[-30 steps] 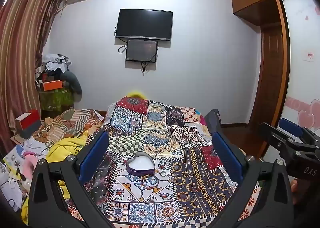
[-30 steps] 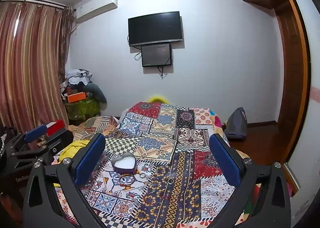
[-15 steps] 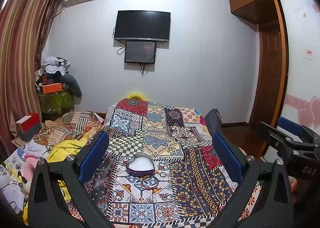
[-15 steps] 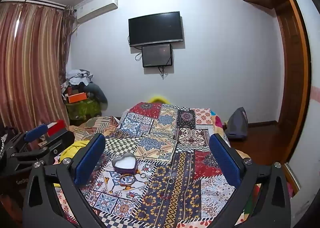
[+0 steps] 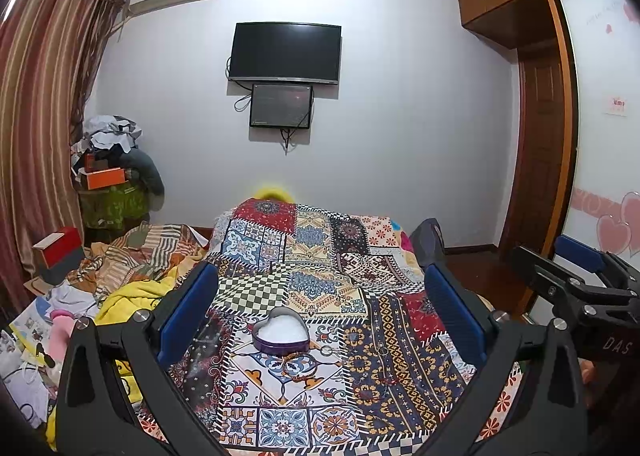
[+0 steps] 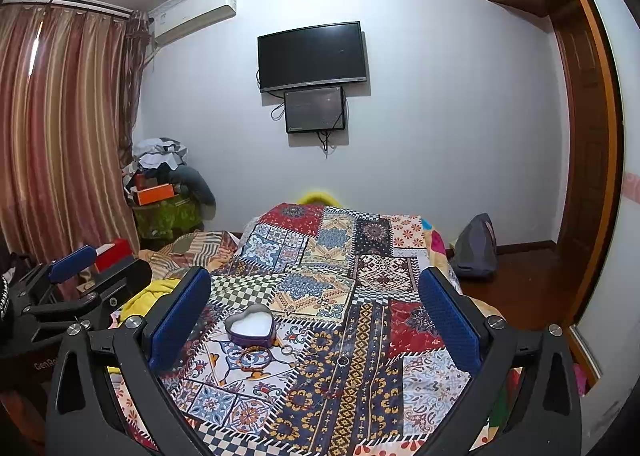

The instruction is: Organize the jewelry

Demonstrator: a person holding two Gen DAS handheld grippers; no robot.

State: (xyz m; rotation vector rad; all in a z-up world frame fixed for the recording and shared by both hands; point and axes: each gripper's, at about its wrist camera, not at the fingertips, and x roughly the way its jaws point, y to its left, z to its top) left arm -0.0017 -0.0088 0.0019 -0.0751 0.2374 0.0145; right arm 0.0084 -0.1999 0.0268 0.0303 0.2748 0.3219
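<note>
A purple heart-shaped box (image 5: 281, 331) (image 6: 251, 325) with a white lining lies open on the patchwork bedspread (image 5: 320, 256) (image 6: 344, 276). Just in front of it rest a beaded bracelet (image 5: 298, 361) (image 6: 253, 359) and small rings (image 5: 327, 351) (image 6: 287, 350); more thin pieces lie to the right on the dark stripe (image 6: 342, 361). My left gripper (image 5: 320, 310) is open, held above the near end of the bed with nothing between its blue pads. My right gripper (image 6: 314, 314) is also open and empty, beside the left one (image 6: 72, 280).
A television (image 5: 285, 53) hangs on the far wall. Clothes and boxes pile up at the left by the curtain (image 5: 108, 184). A yellow blanket (image 5: 128, 296) lies left of the bed. A grey bag (image 6: 476, 246) sits on the wooden floor near the door.
Both views have barely shifted; the left gripper tilted slightly. The box and jewelry stay where they were, and both grippers remain open.
</note>
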